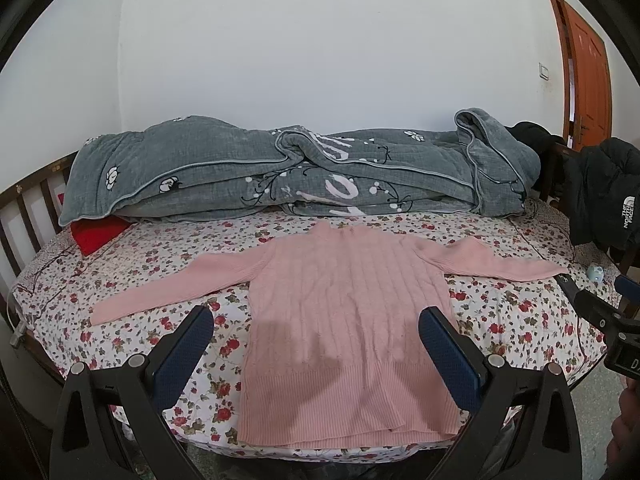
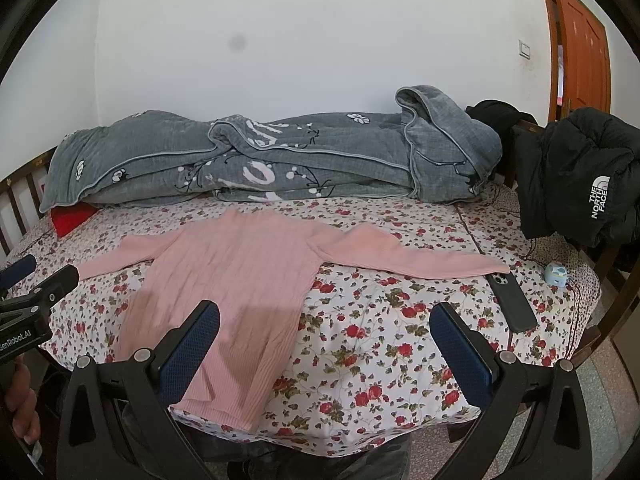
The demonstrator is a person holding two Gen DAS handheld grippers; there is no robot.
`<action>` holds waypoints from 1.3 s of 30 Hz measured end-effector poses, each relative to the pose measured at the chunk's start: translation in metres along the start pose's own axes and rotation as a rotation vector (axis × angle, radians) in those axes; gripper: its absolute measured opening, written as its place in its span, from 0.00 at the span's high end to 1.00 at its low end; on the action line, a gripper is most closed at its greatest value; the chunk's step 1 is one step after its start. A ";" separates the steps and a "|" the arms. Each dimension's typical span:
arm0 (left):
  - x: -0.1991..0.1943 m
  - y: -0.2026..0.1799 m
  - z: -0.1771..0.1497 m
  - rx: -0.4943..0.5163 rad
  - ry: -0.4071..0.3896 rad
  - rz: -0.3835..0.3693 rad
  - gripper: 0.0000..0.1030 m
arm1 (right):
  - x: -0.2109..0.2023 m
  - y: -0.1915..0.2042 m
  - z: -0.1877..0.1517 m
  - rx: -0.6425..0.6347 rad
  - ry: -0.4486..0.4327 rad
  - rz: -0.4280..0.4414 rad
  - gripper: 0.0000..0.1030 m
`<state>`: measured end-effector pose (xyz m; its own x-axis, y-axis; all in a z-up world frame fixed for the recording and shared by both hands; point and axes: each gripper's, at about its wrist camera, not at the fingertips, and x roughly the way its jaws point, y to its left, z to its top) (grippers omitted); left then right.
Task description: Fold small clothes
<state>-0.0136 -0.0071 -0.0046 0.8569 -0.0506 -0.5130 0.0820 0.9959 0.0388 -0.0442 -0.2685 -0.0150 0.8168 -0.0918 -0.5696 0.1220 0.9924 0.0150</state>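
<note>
the pink knit sweater [image 1: 344,320] is spread flat with sleeves out sideways, its hem nearest the empty, spread left gripper [image 1: 316,336], while the equally released right gripper [image 2: 326,334] is held off the sweater's right flank.

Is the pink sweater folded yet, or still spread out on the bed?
Spread out. The pink sweater lies flat on the floral sheet, both sleeves stretched sideways and the hem toward the camera. No fold shows.
</note>
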 end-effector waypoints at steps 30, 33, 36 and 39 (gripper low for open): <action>0.180 0.180 -0.093 -0.265 0.310 0.128 0.12 | 0.154 0.052 -0.068 0.019 0.195 0.024 0.02; 0.190 0.224 -0.096 -0.342 0.281 0.163 0.13 | 0.174 0.057 -0.074 0.047 0.222 0.063 0.04; 0.199 0.268 -0.095 -0.416 0.229 0.194 0.13 | 0.186 0.061 -0.073 0.054 0.245 0.077 0.06; 0.208 0.311 -0.095 -0.529 0.197 0.212 0.14 | 0.195 0.064 -0.067 0.074 0.248 0.104 0.06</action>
<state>0.1423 0.2993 -0.1805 0.7121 0.1175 -0.6922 -0.3876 0.8878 -0.2481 0.0850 -0.2175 -0.1803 0.6654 0.0426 -0.7453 0.0925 0.9860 0.1389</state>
